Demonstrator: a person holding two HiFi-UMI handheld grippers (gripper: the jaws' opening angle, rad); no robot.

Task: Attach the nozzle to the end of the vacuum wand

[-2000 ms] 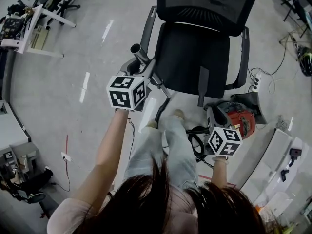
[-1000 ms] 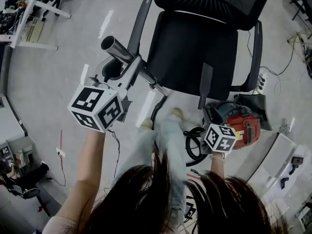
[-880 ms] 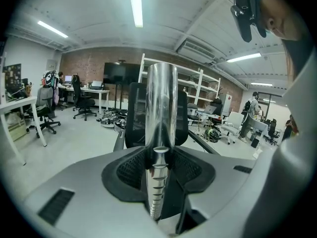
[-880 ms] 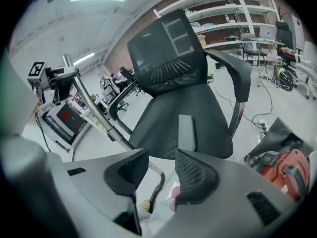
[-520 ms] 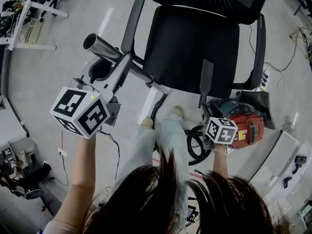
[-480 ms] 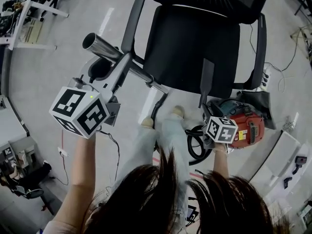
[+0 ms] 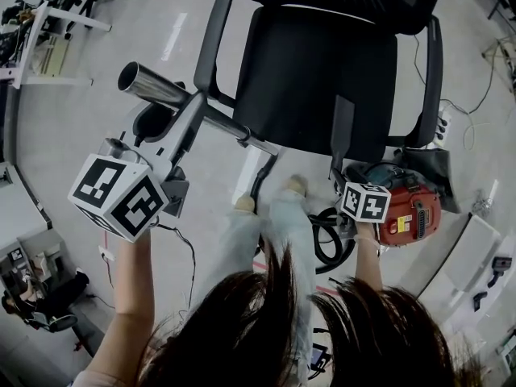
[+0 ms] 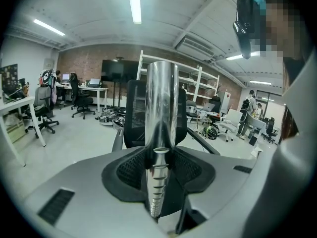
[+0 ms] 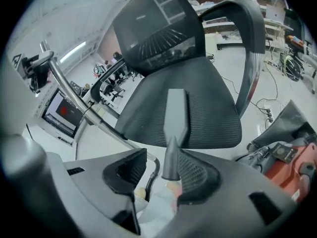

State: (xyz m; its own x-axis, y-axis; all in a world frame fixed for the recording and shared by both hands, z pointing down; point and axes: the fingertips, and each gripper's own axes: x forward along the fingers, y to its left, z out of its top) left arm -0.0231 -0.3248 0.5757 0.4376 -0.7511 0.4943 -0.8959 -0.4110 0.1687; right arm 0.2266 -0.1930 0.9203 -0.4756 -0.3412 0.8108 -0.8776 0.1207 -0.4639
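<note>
My left gripper (image 7: 172,118) (image 8: 158,182) is shut on the chrome vacuum wand (image 7: 173,99) (image 8: 161,108). The wand's open end (image 7: 131,76) points up and left, clear of the chair. The dark grey flat nozzle (image 7: 341,139) (image 9: 174,115) lies on the front of the black chair seat (image 7: 306,71), with its round end (image 9: 170,165) hanging over the seat's edge. My right gripper (image 7: 345,185) (image 9: 161,175) has its jaws round that end and they are opening. The left pad stands apart from the nozzle and the right pad is close beside it.
The red vacuum body (image 7: 407,212) sits on the floor at the right with its black hose (image 7: 326,244) coiled beside my legs. A power strip (image 7: 439,127) and cables lie behind it. The chair's armrests (image 7: 211,31) flank the seat. A white desk (image 7: 48,31) stands far left.
My right gripper has come down to the nozzle's near end and its jaws now stand round it. The left gripper keeps its hold on the wand; the nozzle has not moved.
</note>
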